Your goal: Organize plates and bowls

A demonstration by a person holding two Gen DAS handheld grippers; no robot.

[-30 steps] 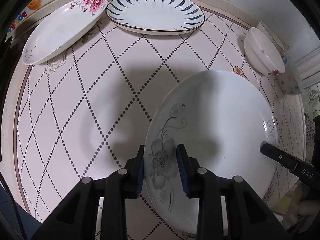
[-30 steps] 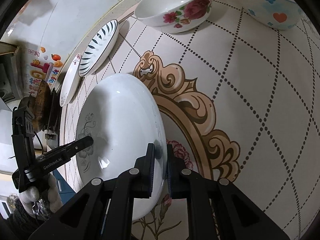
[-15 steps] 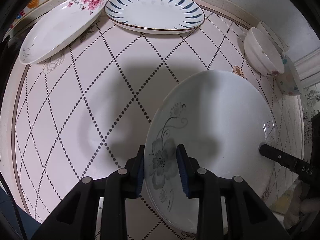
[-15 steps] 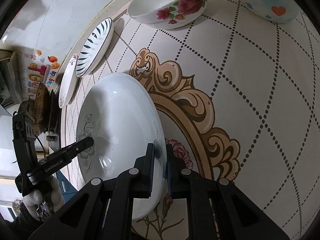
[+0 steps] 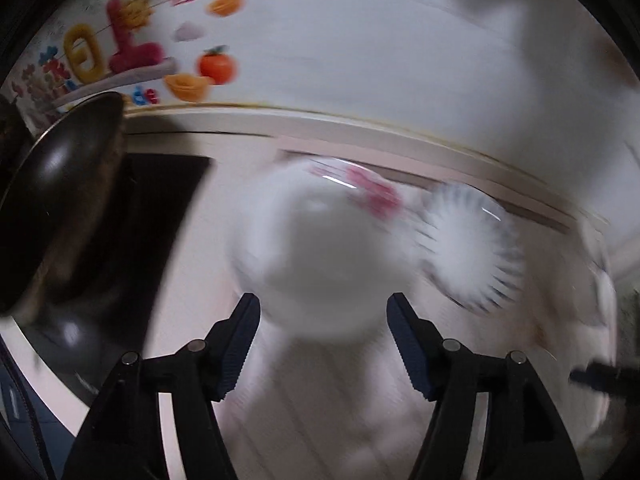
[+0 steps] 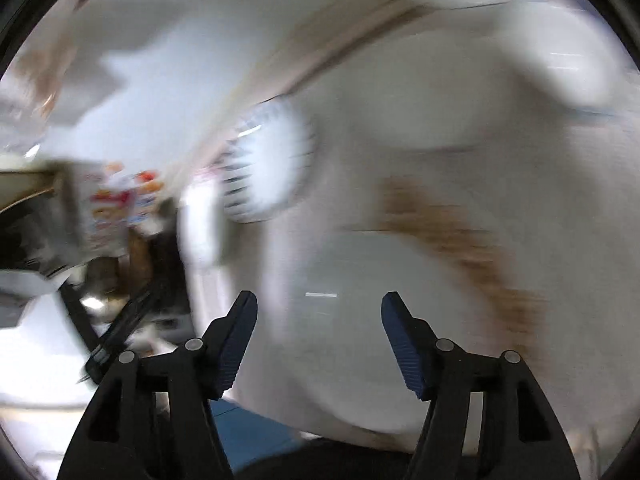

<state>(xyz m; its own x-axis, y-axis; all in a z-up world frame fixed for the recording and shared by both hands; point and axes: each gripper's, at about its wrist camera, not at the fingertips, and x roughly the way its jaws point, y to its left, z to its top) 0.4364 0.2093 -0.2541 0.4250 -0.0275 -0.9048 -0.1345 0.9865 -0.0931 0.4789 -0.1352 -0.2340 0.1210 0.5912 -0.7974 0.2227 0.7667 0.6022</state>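
Both views are heavily blurred by motion. My left gripper [image 5: 322,336] is open and empty, facing the white plate with pink flowers [image 5: 320,248] on the table. The blue-striped plate [image 5: 472,248] lies to its right. My right gripper [image 6: 318,336] is open and empty above a large white plate [image 6: 340,340] on the table. The blue-striped plate [image 6: 268,168] shows farther off on the left there. White bowls [image 6: 560,56] are blurred at the upper right.
A dark wok [image 5: 60,208] sits on a black stove at the left. A wall with colourful stickers [image 5: 132,60] stands behind the table. The brown ornament of the tablecloth [image 6: 460,240] shows to the right of the big plate.
Both grippers have opened and let go of the large white plate. The left gripper has swung away towards the pink-flower plate. Both cameras are moving fast.
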